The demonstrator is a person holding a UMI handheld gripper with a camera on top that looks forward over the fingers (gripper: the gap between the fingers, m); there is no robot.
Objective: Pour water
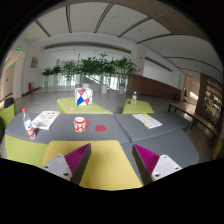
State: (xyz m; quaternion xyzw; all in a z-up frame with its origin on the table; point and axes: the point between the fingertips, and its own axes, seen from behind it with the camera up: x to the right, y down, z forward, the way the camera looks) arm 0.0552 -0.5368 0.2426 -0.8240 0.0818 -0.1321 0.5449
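A red and white mug (80, 124) stands on the grey table (110, 128), beyond my fingers and a little left. A clear bottle (134, 99) stands farther back to the right, at the edge of a yellow table section. My gripper (111, 160) is open and empty, low over a yellow section (108, 165) of the near table. Its magenta pads (76, 158) stand wide apart with nothing between them. Both mug and bottle are well ahead of the fingertips.
A patterned box (84, 96) stands on the far yellow section. A dark mat with a red disc (47, 119) and small red and white items (30, 126) lie at the left. A printed sheet (147, 120) lies right. Potted plants (100, 68) line the back.
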